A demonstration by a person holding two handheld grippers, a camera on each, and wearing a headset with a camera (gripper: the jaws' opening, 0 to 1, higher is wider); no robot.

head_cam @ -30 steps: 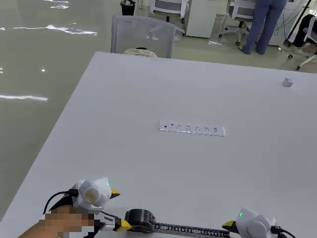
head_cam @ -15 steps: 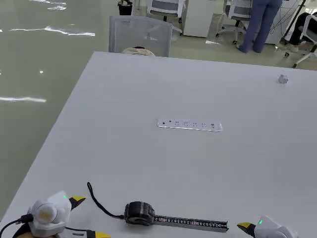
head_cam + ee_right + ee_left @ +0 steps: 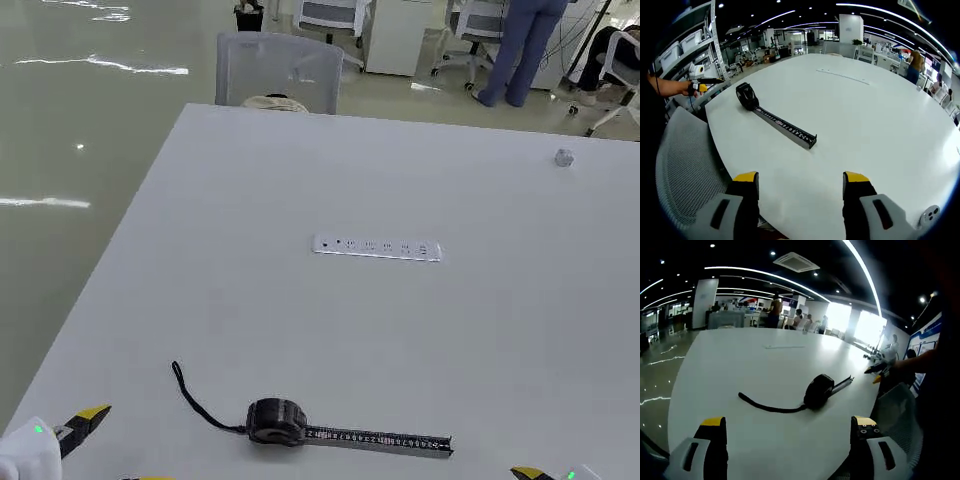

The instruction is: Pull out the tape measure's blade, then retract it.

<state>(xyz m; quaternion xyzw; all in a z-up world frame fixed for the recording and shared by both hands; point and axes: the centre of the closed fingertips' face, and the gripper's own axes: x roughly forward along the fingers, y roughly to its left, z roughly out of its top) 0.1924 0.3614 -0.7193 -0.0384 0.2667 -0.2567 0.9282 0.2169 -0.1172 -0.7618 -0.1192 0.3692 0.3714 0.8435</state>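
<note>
An open-plan office: white worktable (image 3: 250, 230), mesh-backed chair (image 3: 275, 66), glossy floor (image 3: 90, 120), strip ceiling lights (image 3: 760, 271).

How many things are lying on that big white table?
3: the tape measure near the front edge, blade out; a socket strip in the middle; a small grey object far right. More may be out of frame.

No text can be read for sure, blade (image 3: 785, 127) carries black scale marks and what seem to be small numbers, too fine to read, strip (image 3: 376, 248) shows tiny dark marks, not legible, blue board (image 3: 929, 340) with blurred print.
</note>
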